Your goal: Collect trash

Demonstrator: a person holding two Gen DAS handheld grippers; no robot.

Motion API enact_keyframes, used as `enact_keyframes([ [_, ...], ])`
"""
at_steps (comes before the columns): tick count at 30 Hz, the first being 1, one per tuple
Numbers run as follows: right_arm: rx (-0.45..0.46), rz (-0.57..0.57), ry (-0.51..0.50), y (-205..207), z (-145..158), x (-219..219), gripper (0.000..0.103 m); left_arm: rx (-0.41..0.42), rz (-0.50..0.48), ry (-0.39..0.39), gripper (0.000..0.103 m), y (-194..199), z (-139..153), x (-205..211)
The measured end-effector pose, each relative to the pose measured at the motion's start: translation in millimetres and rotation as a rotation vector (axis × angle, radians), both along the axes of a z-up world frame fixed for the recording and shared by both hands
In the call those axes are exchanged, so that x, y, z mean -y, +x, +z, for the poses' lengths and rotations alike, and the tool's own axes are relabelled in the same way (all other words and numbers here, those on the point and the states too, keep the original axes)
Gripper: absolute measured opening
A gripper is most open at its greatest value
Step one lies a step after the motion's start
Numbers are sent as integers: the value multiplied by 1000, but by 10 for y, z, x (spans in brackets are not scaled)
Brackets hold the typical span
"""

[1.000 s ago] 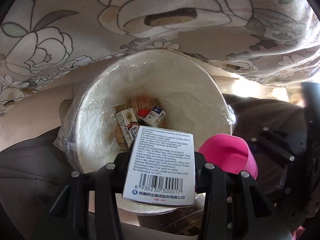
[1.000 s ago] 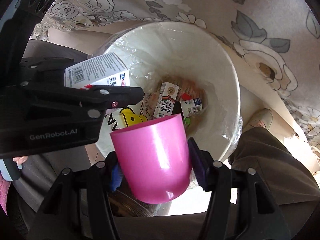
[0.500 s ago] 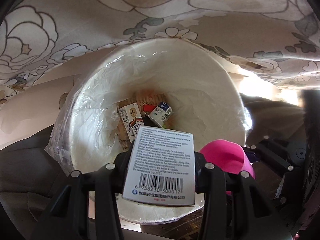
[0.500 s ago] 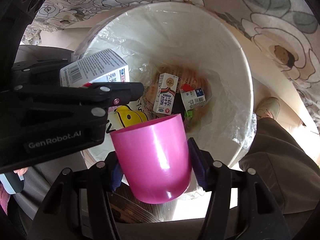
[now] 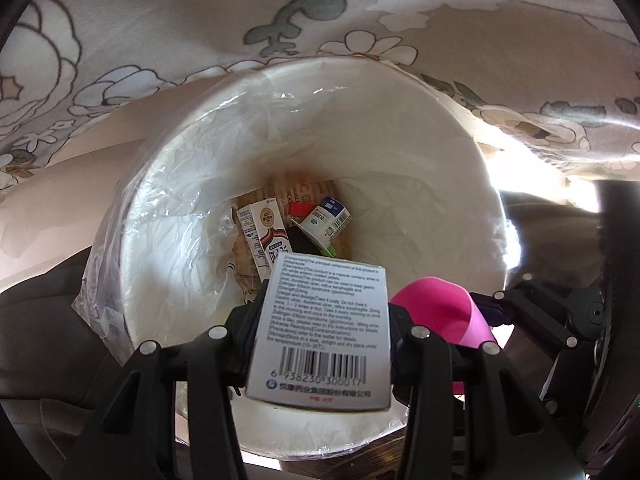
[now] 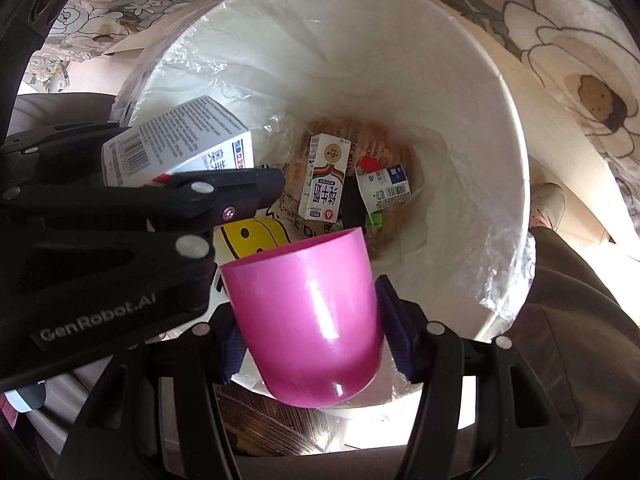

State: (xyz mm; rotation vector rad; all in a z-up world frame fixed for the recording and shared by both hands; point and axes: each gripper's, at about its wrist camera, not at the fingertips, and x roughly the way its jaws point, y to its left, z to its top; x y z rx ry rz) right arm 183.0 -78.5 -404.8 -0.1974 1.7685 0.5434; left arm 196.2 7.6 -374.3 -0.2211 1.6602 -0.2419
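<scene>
A white bin (image 5: 460, 168) lined with clear plastic opens below both grippers; it also shows in the right wrist view (image 6: 480, 92). My left gripper (image 5: 320, 320) is shut on a white medicine box (image 5: 320, 332) with a barcode, held over the bin's near rim. The box also shows in the right wrist view (image 6: 180, 140). My right gripper (image 6: 308, 336) is shut on a pink cup (image 6: 308, 320), held over the near rim beside the left gripper. The cup also shows in the left wrist view (image 5: 440, 312).
The bin's bottom holds a milk carton (image 6: 324, 188), a small white box with a blue end (image 6: 384, 188), brown paper and a yellow smiley item (image 6: 252, 236). A floral cloth (image 5: 200, 20) hangs behind the bin. A shoe (image 6: 548, 204) stands at the right.
Both grippers have moved forward and lower over the bin's opening, which now fills more of each view. Both still hold their items.
</scene>
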Motion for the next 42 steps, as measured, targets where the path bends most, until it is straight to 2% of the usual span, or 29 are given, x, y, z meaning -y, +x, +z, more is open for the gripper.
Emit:
enact_keyframes([
  [2,-13,0,-13,0,-36,1,61,1,4,2,59,0,6,-3],
  [4,-17,-1,-20,-1,-47,-3,62,5,9,3,62,5,10,0],
  [19,7,-10,-3,5,54,9,62,7,7,0,63,-21,53,-6],
  [27,49,-20,12,-52,247,-5,62,64,25,18,63,-110,239,-57],
  [32,121,-22,20,-99,548,40,61,144,31,40,63,-198,557,-110],
  [37,232,-34,38,-116,1029,132,61,278,47,86,69,-298,1111,-231],
  [39,287,-33,47,-140,1283,177,61,335,47,105,74,-355,1374,-262],
  [42,368,-59,84,-164,1675,262,68,436,34,147,84,-441,1791,-260],
])
